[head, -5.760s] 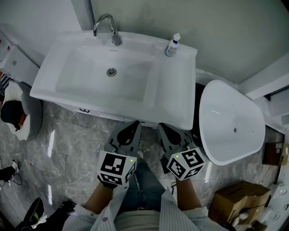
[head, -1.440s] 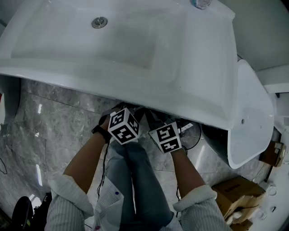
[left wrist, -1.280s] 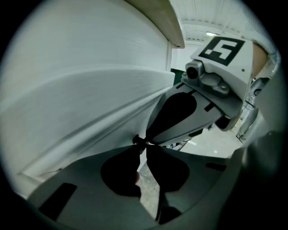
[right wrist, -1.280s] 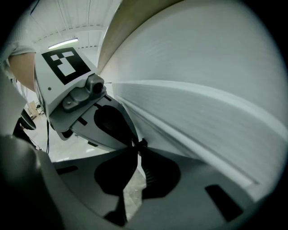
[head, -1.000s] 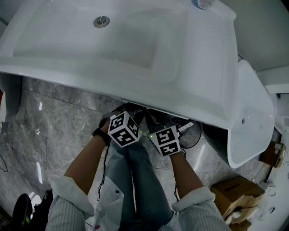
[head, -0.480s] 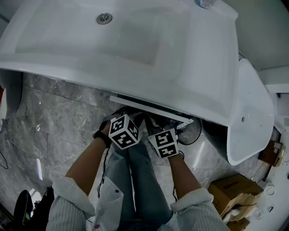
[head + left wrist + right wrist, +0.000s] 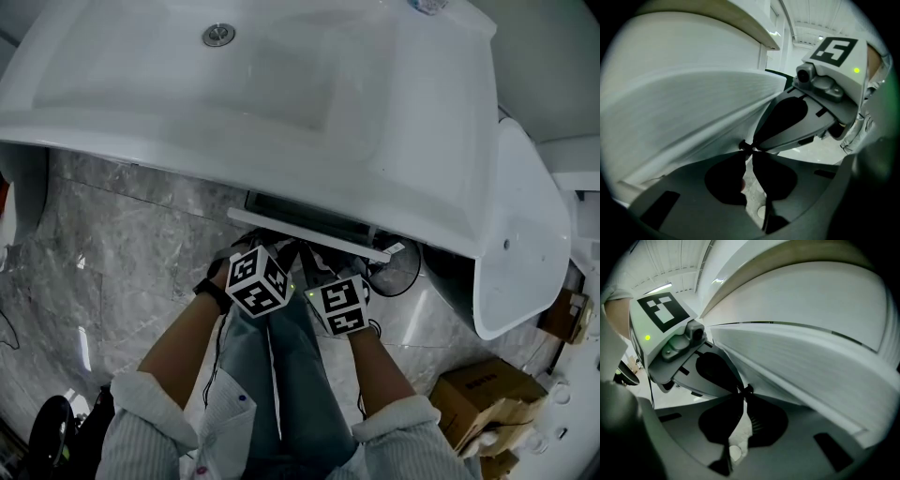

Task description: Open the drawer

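The white drawer front stands out from under the sink, with a dark gap behind it. My left gripper and right gripper sit side by side at its lower edge, marker cubes toward me. In the left gripper view the drawer front fills the left side, and my left gripper is pinched shut at its edge. In the right gripper view the drawer front fills the right side, and my right gripper is pinched shut the same way. The two grippers' tips nearly touch each other.
The sink's front rim overhangs the drawer. A white toilet bowl stands close on the right and a cardboard box lies at lower right. Marble floor spreads to the left. The person's legs are right below the grippers.
The drawer front has slid out from under the sink. Both grippers have drawn back toward the person with it, still side by side.
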Tool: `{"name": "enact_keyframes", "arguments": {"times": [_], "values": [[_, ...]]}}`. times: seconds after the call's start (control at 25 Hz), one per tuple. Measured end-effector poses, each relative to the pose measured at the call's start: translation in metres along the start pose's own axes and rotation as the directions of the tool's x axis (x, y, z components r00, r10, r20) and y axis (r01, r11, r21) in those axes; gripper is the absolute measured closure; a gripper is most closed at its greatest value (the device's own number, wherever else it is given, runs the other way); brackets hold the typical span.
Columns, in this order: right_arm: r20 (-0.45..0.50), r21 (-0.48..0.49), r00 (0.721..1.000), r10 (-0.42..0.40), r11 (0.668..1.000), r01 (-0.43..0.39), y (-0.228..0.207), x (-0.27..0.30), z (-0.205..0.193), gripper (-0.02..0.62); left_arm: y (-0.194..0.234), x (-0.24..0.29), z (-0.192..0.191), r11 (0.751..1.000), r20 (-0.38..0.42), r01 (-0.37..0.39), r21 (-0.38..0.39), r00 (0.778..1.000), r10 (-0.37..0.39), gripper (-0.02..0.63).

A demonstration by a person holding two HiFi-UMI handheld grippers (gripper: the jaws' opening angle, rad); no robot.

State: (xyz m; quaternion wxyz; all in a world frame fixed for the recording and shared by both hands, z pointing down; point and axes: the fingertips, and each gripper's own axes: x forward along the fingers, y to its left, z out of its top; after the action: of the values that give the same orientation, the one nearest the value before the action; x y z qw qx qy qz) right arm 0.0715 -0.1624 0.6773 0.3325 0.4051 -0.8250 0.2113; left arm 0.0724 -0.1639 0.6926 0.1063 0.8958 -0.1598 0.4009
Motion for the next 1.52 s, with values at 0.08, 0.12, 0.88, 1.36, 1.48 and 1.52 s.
{"name": "enact_keyframes", "arguments": {"times": [0.08, 0.12, 0.88, 1.36, 1.48, 1.52], "values": [[0.0, 0.001, 1.0, 0.002, 1.0, -0.002, 0.003, -0.001, -0.002, 0.569, -0.003, -0.001, -0.002, 1.0, 0.0, -0.004, -0.007, 1.0, 0.004, 0.554], [-0.001, 0.001, 1.0, 0.004, 1.0, -0.004, 0.004, -0.002, -0.003, 0.569, -0.004, -0.001, -0.003, 1.0, 0.0, -0.004, -0.009, 1.0, 0.004, 0.554], [-0.013, -0.01, 0.999, 0.03, 0.999, -0.03, 0.029, -0.013, -0.023, 0.569, -0.03, -0.011, -0.021, 0.999, -0.023, -0.039, -0.036, 0.999, 0.038, 0.554], [-0.025, -0.021, 1.0, -0.001, 1.0, 0.0, 0.036, -0.017, -0.024, 0.571, -0.036, -0.017, -0.025, 0.996, 0.002, -0.058, -0.063, 0.998, 0.059, 0.554], [-0.023, -0.022, 1.0, -0.002, 1.0, 0.002, 0.037, -0.017, -0.026, 0.571, -0.037, -0.016, -0.026, 0.995, 0.007, -0.067, -0.071, 0.998, 0.068, 0.554], [-0.022, -0.02, 1.0, -0.004, 1.0, 0.004, 0.037, -0.017, -0.026, 0.571, -0.037, -0.016, -0.026, 0.995, 0.01, -0.067, -0.073, 0.998, 0.067, 0.554]]}}
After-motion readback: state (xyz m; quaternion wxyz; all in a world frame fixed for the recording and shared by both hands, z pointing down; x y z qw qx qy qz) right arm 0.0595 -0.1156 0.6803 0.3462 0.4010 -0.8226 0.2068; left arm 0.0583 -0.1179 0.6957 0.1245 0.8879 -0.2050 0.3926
